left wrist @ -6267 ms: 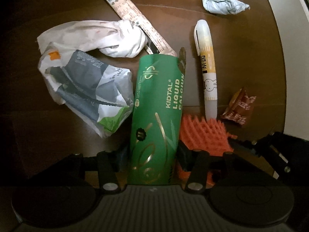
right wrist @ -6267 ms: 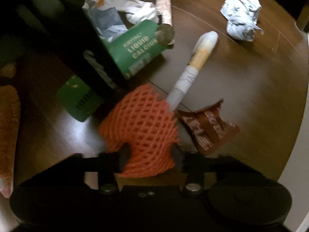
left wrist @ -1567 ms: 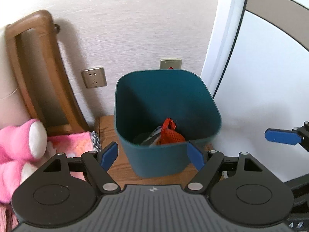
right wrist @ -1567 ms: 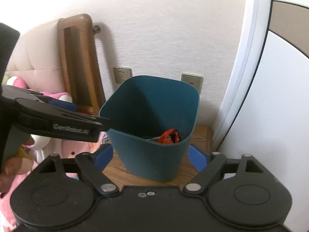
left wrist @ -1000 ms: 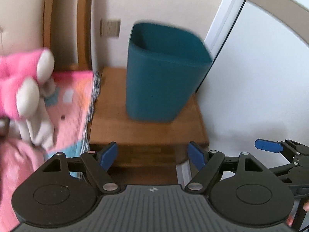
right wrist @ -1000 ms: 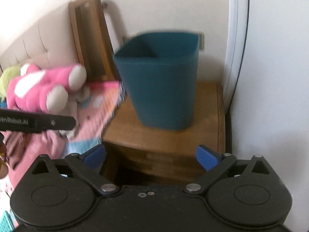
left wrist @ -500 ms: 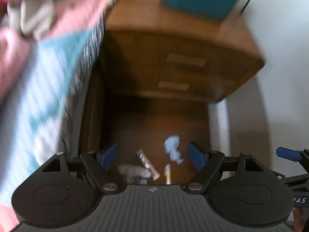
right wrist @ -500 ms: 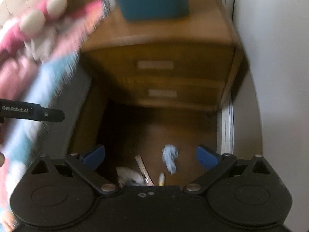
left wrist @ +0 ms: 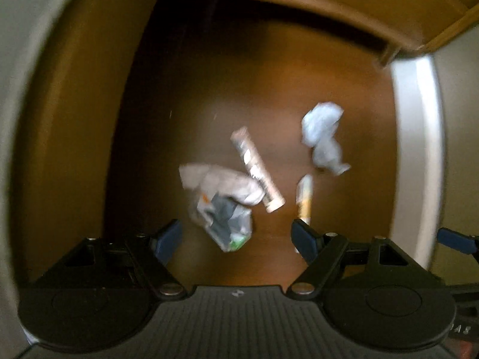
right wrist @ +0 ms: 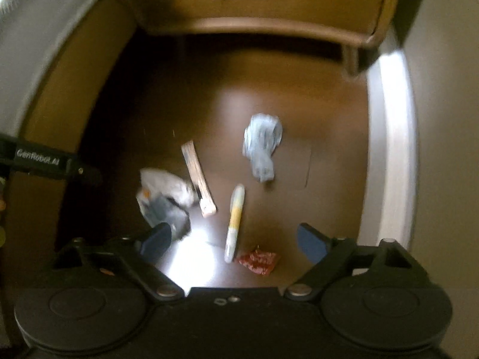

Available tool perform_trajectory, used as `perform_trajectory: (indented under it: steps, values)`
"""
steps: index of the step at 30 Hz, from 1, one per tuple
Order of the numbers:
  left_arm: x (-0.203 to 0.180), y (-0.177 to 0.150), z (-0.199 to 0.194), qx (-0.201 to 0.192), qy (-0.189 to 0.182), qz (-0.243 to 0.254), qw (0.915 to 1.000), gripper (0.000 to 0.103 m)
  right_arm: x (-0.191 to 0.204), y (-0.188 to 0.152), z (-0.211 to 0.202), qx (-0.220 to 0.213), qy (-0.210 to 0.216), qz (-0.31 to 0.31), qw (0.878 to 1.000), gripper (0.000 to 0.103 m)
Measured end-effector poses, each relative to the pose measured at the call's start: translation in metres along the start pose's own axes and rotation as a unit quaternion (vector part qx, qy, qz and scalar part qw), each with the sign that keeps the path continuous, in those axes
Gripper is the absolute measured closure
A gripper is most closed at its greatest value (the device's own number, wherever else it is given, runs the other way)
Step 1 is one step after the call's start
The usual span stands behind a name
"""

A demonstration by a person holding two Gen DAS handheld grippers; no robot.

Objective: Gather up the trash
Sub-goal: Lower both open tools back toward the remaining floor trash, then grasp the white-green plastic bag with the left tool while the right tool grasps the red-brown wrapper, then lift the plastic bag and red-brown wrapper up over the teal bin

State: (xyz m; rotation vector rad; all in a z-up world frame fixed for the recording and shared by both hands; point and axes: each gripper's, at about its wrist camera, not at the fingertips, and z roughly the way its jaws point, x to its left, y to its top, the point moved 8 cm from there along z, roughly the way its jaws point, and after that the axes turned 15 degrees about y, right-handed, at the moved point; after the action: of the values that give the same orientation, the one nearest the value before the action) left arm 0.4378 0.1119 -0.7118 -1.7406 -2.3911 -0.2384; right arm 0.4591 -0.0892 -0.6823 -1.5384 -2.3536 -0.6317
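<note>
Trash lies on the dark wooden floor (left wrist: 239, 74) below both grippers. In the left wrist view I see a crumpled white and grey bag (left wrist: 220, 203), a long tan wrapper (left wrist: 257, 169), a white and yellow tube (left wrist: 304, 200) and a crumpled pale blue paper (left wrist: 323, 142). The right wrist view shows the bag (right wrist: 164, 200), the wrapper (right wrist: 199, 182), the tube (right wrist: 235, 223), the blue paper (right wrist: 262, 148) and a red-brown wrapper (right wrist: 259, 261). My left gripper (left wrist: 238, 239) is open and empty, high above the bag. My right gripper (right wrist: 232, 243) is open and empty, high above the tube.
A wooden nightstand (right wrist: 254, 3) with drawers stands at the far end of the floor. A white wall and baseboard (right wrist: 392, 149) run along the right. A pale bed side (left wrist: 45, 89) borders the left. The left gripper's body (right wrist: 39, 160) shows at the left.
Both grippers have swung down from the teal bin on the nightstand toward the floor and come closer to the trash. Both stay open and empty.
</note>
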Motion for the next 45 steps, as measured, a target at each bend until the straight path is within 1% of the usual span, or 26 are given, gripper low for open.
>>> perform_trajectory:
  steps: [3,6,10,14,19,21,22,23,24,25,26,28,29,30,32,35,38,40,43,45]
  values:
    - [-0.005,-0.015,0.052,0.031,0.01,-0.008,0.9994,0.024,-0.012,-0.02,0.046,0.035,0.001,-0.036,0.999,0.015]
    - [-0.01,-0.028,0.103,0.058,0.021,-0.013,0.998,0.024,-0.022,-0.041,0.092,0.076,-0.007,-0.084,0.994,0.02]
    - [-0.016,-0.042,0.156,0.084,0.028,-0.022,0.9958,0.024,-0.039,-0.061,0.138,0.112,-0.016,-0.115,0.987,0.025]
    - [-0.02,-0.045,0.187,0.093,0.03,-0.031,0.9947,0.024,-0.052,-0.073,0.162,0.129,-0.035,-0.131,0.982,0.03]
    - [-0.022,-0.047,0.21,0.105,0.024,-0.048,0.9931,0.025,-0.055,-0.085,0.177,0.14,-0.041,-0.171,0.974,0.034]
    - [-0.023,-0.047,0.216,0.106,0.021,-0.047,0.9931,0.025,-0.058,-0.087,0.182,0.145,-0.047,-0.184,0.971,0.04]
    - [-0.023,-0.046,0.219,0.106,0.02,-0.047,0.9931,0.026,-0.059,-0.088,0.184,0.148,-0.047,-0.189,0.97,0.041]
    - [-0.023,-0.046,0.22,0.107,0.019,-0.047,0.993,0.031,-0.06,-0.089,0.183,0.149,-0.048,-0.193,0.969,0.047]
    - [-0.024,-0.047,0.222,0.109,0.014,-0.049,0.9927,0.034,-0.061,-0.09,0.184,0.152,-0.051,-0.196,0.967,0.051]
    - [-0.024,-0.047,0.224,0.112,0.009,-0.052,0.9923,0.04,-0.061,-0.091,0.186,0.154,-0.054,-0.198,0.966,0.056]
    - [-0.024,-0.047,0.224,0.113,0.005,-0.053,0.9921,0.047,-0.062,-0.092,0.186,0.154,-0.056,-0.199,0.966,0.057]
    - [-0.023,-0.043,0.225,0.112,-0.003,-0.053,0.9922,0.053,-0.062,-0.094,0.185,0.151,-0.057,-0.198,0.967,0.059]
    - [-0.023,-0.042,0.225,0.111,-0.005,-0.054,0.9924,0.059,-0.062,-0.094,0.185,0.149,-0.058,-0.196,0.967,0.061]
    - [-0.024,-0.041,0.224,0.109,-0.009,-0.054,0.9925,0.063,-0.062,-0.096,0.184,0.148,-0.057,-0.191,0.969,0.063]
    - [-0.023,-0.041,0.219,0.103,-0.012,-0.057,0.9929,0.085,-0.062,-0.099,0.183,0.146,-0.057,-0.181,0.971,0.066]
    - [-0.023,-0.038,0.212,0.093,-0.009,-0.057,0.9939,0.091,-0.063,-0.102,0.178,0.144,-0.051,-0.159,0.975,0.07]
    - [-0.019,-0.037,0.201,0.091,-0.003,-0.056,0.9943,0.092,-0.062,-0.103,0.166,0.136,-0.048,-0.119,0.982,0.072]
    - [-0.015,-0.036,0.187,0.086,-0.001,-0.052,0.995,0.092,-0.061,-0.099,0.154,0.126,-0.045,-0.09,0.987,0.073]
    - [-0.014,-0.031,0.154,0.073,0.001,-0.035,0.9967,0.092,-0.05,-0.09,0.124,0.103,-0.041,-0.044,0.993,0.073]
    - [-0.011,-0.028,0.126,0.061,0.0,-0.024,0.9979,0.092,-0.038,-0.077,0.099,0.085,-0.037,-0.029,0.995,0.073]
